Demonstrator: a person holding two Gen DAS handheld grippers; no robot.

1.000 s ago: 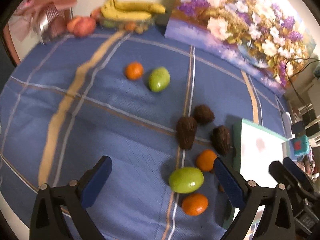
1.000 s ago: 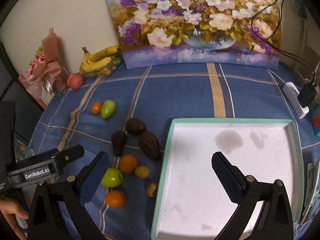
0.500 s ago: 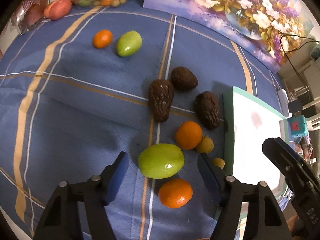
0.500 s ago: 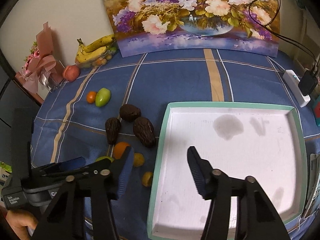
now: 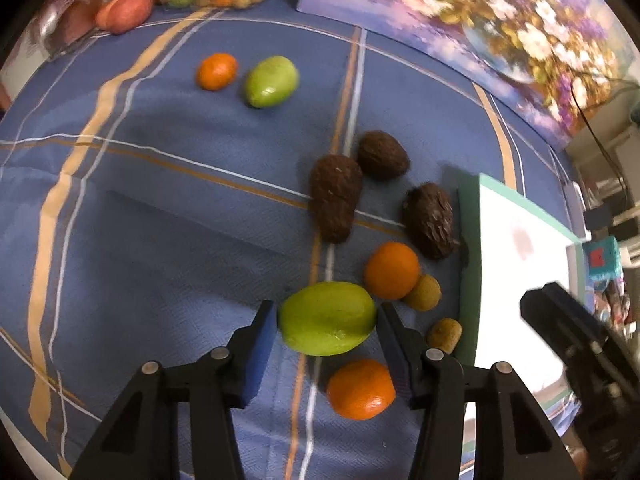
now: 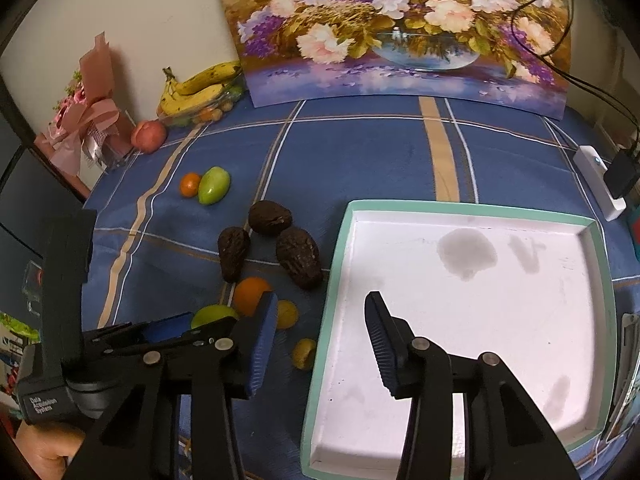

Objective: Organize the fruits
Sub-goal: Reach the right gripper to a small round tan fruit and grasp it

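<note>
Lying between the left tool's (image 5: 326, 322) pads: green fruit (image 5: 327, 318).

left tongs (image 5: 326, 322): either side of the mango (image 5: 327, 318)
oranges (image 5: 392, 270): one behind it, one in front
tray (image 6: 600, 248): right of my fruit pile

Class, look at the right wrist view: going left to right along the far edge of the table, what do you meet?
Pink bouquet → peach → bananas → flower painting → white power strip.
</note>
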